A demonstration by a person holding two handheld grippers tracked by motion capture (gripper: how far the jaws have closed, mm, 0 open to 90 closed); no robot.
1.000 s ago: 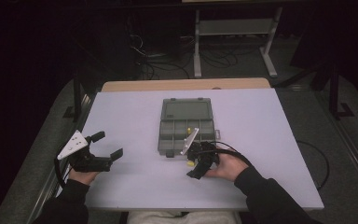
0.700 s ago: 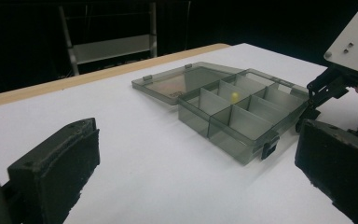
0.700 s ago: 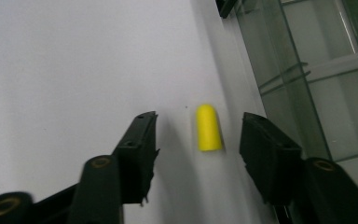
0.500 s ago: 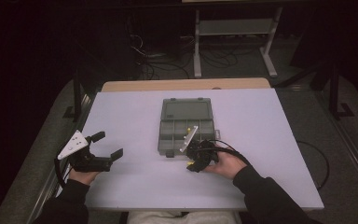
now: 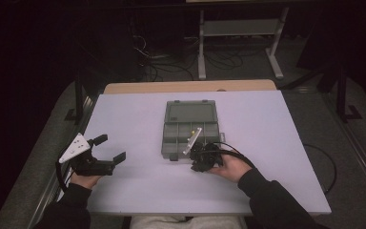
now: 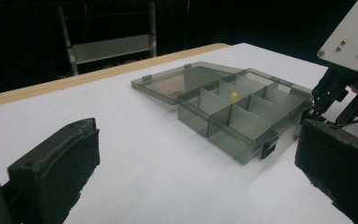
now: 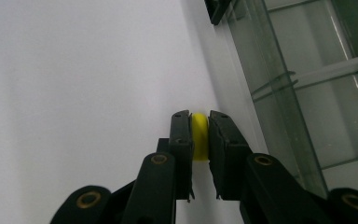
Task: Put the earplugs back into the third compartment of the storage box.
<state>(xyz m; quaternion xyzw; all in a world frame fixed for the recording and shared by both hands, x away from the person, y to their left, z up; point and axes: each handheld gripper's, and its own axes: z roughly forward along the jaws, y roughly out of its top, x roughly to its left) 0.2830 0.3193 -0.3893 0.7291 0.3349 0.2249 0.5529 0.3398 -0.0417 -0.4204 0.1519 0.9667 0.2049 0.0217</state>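
An open grey compartment box [image 5: 176, 141] [image 6: 242, 126] lies mid-table with its lid [image 5: 190, 112] folded back. One small yellow piece [image 5: 191, 133] [image 6: 233, 96] sits in a middle compartment. My right gripper [image 5: 196, 162] [image 7: 199, 140] [image 6: 349, 98] is low on the table by the box's front wall. Its jaws have just been closing and now pinch a second small yellow piece [image 7: 199, 133] between the pads. My left gripper [image 5: 110, 149] [image 6: 200, 158] rests at the table's left, open and holding nothing.
The white tabletop [image 5: 267, 124] has free room on both sides of the box. Beyond the far wooden edge [image 5: 186, 87] stand a metal rack [image 5: 238, 28] and loose cables on the dark floor. A cable [image 5: 228, 149] loops off the right gripper.
The right gripper's jaws have drawn together beside the box's front wall. Both hands stay where they were, and the left gripper is unchanged.
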